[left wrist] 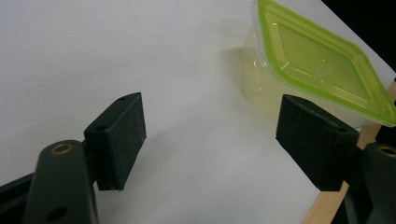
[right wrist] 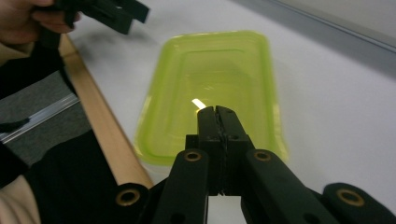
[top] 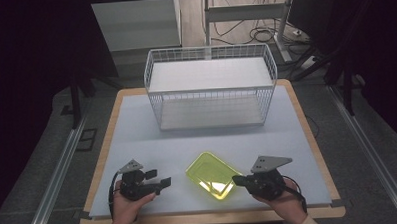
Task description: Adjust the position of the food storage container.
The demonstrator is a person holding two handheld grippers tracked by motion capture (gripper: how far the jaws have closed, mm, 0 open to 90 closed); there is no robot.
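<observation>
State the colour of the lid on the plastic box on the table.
Translucent yellow-green lid; the left gripper view shows it best, on a clear box.

A lab-like recording room is suggested: a padded table (top: 137,129) is ringed by dark curtains, floor rails (top: 54,182) and loose cables (top: 264,34).

No legible text, label, brand, number or sign found anywhere. Checked the green-lidded container (top: 212,177): its lid carries only a small moulded round mark near the middle, not readable as a character. Wire basket (top: 210,86), worktop (top: 137,134) and the grey plates on both hand-held grippers are all blank.
</observation>
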